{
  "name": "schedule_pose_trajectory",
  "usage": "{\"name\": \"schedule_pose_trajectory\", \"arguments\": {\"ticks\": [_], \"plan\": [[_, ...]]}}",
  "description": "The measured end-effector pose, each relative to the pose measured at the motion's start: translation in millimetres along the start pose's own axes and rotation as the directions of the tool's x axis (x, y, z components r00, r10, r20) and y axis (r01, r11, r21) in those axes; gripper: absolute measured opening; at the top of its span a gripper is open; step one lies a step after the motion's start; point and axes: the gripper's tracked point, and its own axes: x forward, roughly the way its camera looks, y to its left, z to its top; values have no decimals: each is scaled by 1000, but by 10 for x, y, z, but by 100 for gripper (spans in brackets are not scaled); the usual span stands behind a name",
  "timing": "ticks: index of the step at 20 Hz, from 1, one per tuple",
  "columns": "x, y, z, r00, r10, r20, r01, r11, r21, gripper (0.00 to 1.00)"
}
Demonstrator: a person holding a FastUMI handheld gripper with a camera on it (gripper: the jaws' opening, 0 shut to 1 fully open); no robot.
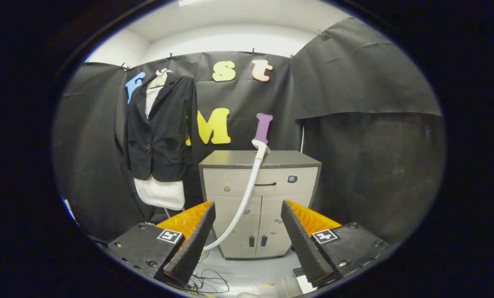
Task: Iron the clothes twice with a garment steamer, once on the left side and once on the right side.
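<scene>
A dark jacket (164,124) over a white shirt (160,192) hangs on a hanger against the booth wall, left of the cabinet. The garment steamer's head (263,130), purple on top with a white neck, stands at the cabinet's top front edge. Its white hose (247,194) curves down past the cabinet front toward the floor near my left finger. My gripper (247,207) is open, held well back from the cabinet, with nothing between its fingers. The steamer head lies beyond the fingers, slightly right of the middle of the gap.
A grey cabinet (290,159) with a drawer and two doors stands straight ahead on the pale floor. Thin black cables (207,281) lie on the floor below my fingers. Black cloth walls close the booth on both sides.
</scene>
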Motion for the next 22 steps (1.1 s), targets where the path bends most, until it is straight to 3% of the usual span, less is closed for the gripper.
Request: {"name": "schedule_pose_trajectory", "arguments": {"ticks": [16,22], "plan": [[206,-53,74,1000,2,-8,-2,999,41,99],[554,-212,328,1000,-5,-19,6,999,48,99]]}}
